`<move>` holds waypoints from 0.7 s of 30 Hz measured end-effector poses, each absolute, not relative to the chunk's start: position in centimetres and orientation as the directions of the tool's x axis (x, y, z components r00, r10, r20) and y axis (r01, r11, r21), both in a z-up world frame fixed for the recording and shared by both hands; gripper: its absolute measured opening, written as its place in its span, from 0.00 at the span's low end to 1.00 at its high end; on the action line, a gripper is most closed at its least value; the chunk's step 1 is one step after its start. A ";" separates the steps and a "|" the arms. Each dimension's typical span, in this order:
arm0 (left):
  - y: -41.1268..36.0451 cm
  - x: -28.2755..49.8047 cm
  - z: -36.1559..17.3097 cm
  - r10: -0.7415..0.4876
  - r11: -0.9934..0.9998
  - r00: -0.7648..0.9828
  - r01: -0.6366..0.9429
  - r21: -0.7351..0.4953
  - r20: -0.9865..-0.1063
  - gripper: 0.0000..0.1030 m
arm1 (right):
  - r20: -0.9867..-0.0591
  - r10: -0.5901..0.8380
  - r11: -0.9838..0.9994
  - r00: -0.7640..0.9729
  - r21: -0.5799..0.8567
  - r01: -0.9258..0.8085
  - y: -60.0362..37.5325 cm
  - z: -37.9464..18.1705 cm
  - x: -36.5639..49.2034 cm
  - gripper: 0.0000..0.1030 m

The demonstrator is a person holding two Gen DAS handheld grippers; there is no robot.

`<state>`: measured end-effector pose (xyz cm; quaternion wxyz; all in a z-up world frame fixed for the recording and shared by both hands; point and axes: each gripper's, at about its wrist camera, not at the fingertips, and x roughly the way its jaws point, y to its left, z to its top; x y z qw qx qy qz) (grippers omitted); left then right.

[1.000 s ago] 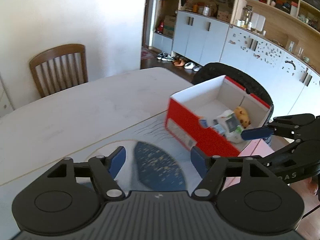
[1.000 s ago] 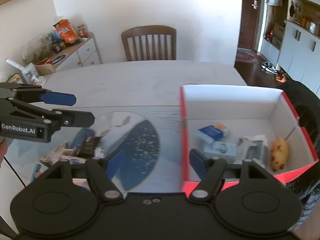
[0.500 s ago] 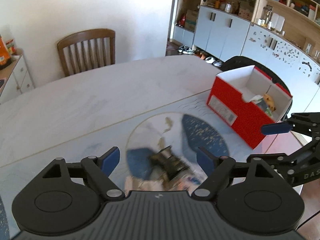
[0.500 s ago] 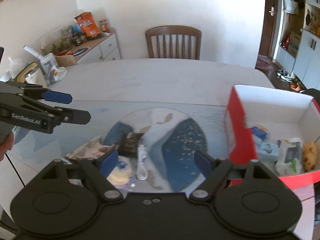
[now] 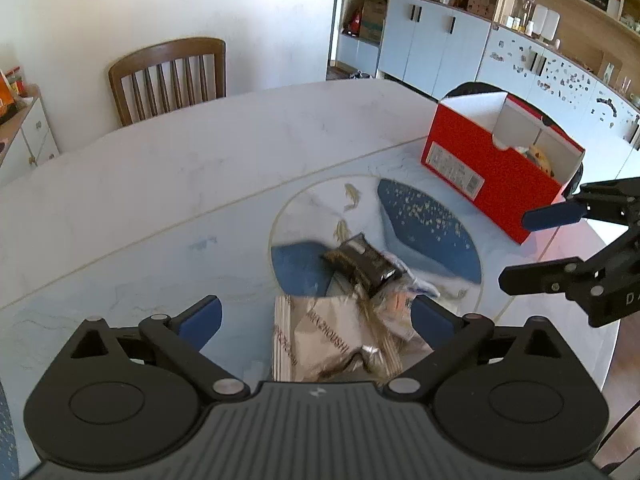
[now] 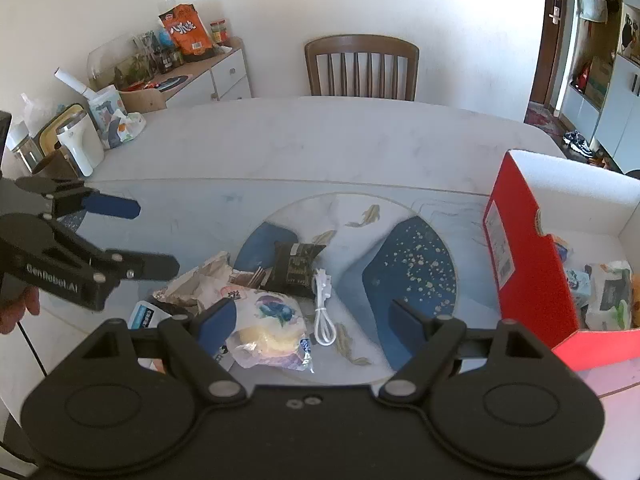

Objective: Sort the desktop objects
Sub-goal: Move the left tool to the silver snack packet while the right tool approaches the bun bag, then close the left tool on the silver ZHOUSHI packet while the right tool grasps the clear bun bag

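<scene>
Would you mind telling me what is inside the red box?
In the red box, several small packets lie against its near wall, beside a yellowish item at the picture's edge. The wall hides the rest of its floor.

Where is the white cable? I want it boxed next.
In the right wrist view, the white cable lies coiled on the mat, just right of the black packet and left of the red box.
</scene>
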<state>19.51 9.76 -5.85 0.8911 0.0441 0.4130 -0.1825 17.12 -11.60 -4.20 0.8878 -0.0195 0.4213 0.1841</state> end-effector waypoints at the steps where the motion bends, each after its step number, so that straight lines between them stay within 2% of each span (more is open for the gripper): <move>1: 9.8 19.6 -6.1 -0.287 0.930 0.590 0.359 -0.073 -0.755 0.99 | -0.757 0.314 0.930 0.573 0.125 -0.346 -11.4 -4.4 17.1 0.80; 14: 9.7 22.4 -9.7 -0.307 0.930 0.504 0.340 -0.141 -0.807 0.99 | -0.785 0.315 0.922 0.534 0.121 -0.367 -9.2 -7.0 16.2 0.80; 21: 8.4 23.4 -11.1 -0.298 0.926 0.472 0.354 -0.131 -0.830 0.99 | -0.795 0.271 0.914 0.543 0.036 -0.404 -7.0 -8.9 16.4 0.78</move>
